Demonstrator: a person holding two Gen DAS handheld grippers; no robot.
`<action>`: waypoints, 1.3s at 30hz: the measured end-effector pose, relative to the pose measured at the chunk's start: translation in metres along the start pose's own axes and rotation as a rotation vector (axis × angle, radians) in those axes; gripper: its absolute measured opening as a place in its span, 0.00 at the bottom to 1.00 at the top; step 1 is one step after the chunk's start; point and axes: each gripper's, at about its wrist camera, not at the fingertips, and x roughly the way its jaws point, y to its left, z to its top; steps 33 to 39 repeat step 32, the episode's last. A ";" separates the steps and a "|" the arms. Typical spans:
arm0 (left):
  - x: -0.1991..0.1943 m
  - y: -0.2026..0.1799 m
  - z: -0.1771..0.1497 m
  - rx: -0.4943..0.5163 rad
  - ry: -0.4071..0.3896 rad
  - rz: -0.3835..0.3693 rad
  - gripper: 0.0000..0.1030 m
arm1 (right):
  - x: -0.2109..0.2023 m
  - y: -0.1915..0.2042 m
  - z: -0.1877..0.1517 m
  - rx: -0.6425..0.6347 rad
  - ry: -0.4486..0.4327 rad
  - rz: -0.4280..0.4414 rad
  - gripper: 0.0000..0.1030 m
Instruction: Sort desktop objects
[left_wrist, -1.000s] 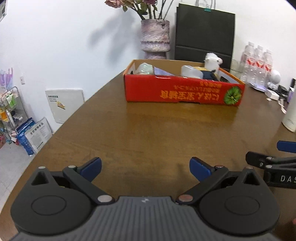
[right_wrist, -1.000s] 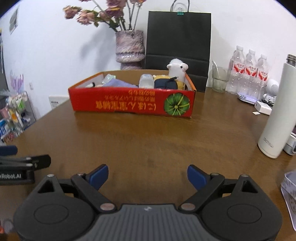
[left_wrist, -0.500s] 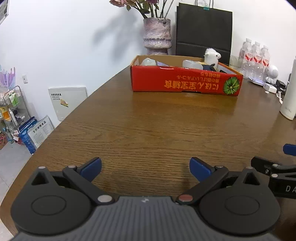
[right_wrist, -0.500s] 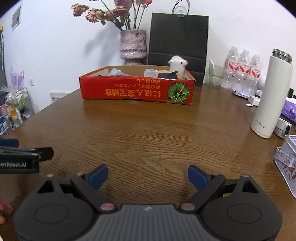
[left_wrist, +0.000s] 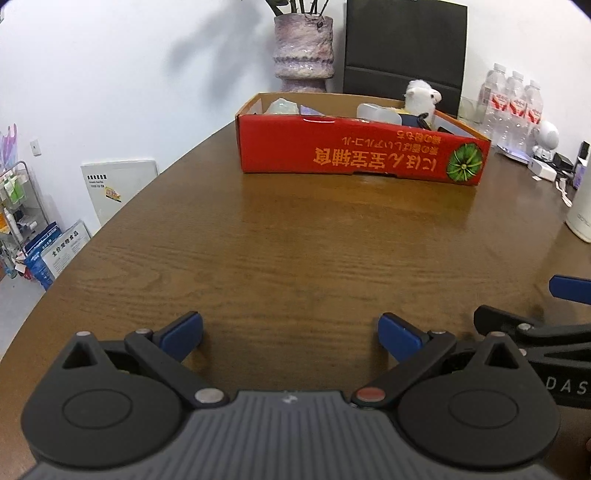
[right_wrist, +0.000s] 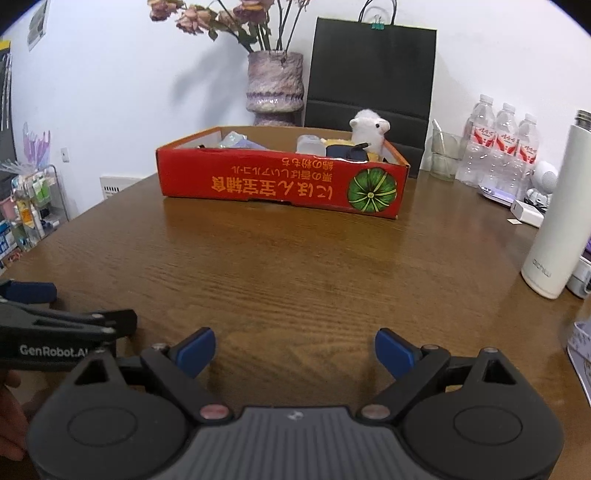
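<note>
A red cardboard box (left_wrist: 362, 157) (right_wrist: 280, 182) stands on the far side of the wooden table (left_wrist: 295, 240) (right_wrist: 295, 266). It holds a white plush sheep (left_wrist: 421, 98) (right_wrist: 369, 129), a dark pouch (right_wrist: 347, 153), a clear container (right_wrist: 312, 144) and other small items. My left gripper (left_wrist: 290, 334) is open and empty, low over the near table. My right gripper (right_wrist: 293, 350) is open and empty too, beside it. Each gripper shows at the edge of the other's view.
A purple vase (right_wrist: 275, 86) and a black paper bag (right_wrist: 373, 70) stand behind the box. Water bottles (right_wrist: 502, 147), a glass (right_wrist: 443, 155) and a white flask (right_wrist: 557, 214) are on the right. A patterned tin (right_wrist: 581, 354) sits at the right edge. The table edge curves off to the left.
Both grippers dipped low and back half a second ago, then rose and came forward again toward the box. Both stayed open.
</note>
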 end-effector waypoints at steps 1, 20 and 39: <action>0.001 0.000 0.001 0.000 -0.003 -0.001 1.00 | 0.003 0.000 0.002 -0.005 0.004 -0.004 0.91; 0.007 0.004 0.003 0.001 -0.015 -0.011 1.00 | 0.026 -0.014 0.009 0.050 0.034 0.022 1.00; 0.007 0.005 0.003 0.002 -0.015 -0.011 1.00 | 0.026 -0.013 0.009 0.045 0.034 0.029 1.00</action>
